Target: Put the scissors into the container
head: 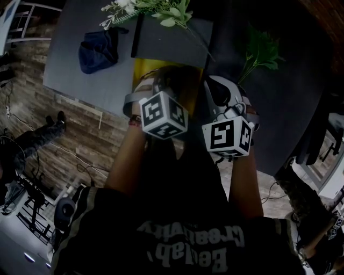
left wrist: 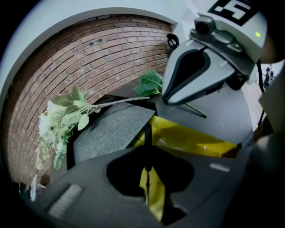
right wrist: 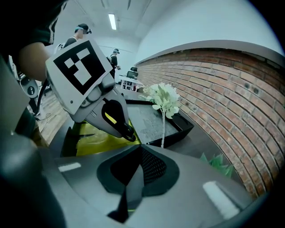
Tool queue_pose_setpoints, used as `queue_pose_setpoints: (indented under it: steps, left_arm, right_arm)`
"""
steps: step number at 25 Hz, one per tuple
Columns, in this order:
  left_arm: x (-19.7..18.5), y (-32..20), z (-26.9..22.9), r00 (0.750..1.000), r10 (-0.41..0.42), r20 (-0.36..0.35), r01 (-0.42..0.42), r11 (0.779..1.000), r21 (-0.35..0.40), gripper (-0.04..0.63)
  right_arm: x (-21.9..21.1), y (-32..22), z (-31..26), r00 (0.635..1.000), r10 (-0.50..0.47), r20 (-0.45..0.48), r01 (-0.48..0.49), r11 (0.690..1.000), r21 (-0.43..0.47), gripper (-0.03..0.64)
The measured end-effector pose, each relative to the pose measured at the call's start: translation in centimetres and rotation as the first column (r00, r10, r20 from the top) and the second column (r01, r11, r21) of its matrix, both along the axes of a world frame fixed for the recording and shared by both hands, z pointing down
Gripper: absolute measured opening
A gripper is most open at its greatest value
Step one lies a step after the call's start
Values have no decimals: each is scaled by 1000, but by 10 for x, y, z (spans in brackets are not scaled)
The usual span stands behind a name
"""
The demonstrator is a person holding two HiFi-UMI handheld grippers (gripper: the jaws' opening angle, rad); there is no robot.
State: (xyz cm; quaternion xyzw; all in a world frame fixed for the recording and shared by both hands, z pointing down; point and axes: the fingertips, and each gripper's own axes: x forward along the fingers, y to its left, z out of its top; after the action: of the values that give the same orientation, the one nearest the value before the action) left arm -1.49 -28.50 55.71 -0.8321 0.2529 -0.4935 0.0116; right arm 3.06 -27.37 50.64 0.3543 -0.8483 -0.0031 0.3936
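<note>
A yellow pouch-like container (head: 142, 70) (left wrist: 191, 138) (right wrist: 93, 144) lies on the dark table below both grippers. My left gripper (left wrist: 147, 133) (right wrist: 129, 135) points steeply down at the pouch's far edge beside a grey mat. Its jaws are almost together and yellow material shows in the slit between them. My right gripper (right wrist: 139, 147) (left wrist: 165, 100) hovers close to the right of the left one, jaws together, nothing visible between them. A dark pointed shape (right wrist: 87, 135) lies on the yellow; I cannot tell whether it is the scissors. In the head view the marker cubes hide both sets of tips.
A grey mat (head: 166, 40) (left wrist: 111, 127) rests on a black tray (right wrist: 182, 127) behind the pouch. White artificial flowers (head: 156, 11) (left wrist: 62, 118) (right wrist: 164, 100) lie across it. A green sprig (head: 260, 53) is at the right and a blue cloth (head: 97, 51) at the left. A brick wall (left wrist: 102, 58) stands behind.
</note>
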Motion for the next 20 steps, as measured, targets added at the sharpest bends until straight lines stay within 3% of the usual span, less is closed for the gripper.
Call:
queue_pose_setpoints:
  steps: [20]
  left_arm:
    - [-3,-4,11,1000,-6,-14,6,1000,-27,49]
  right_arm:
    - [-1,-1,8,1000,8,-4,-8,1000,-21,6]
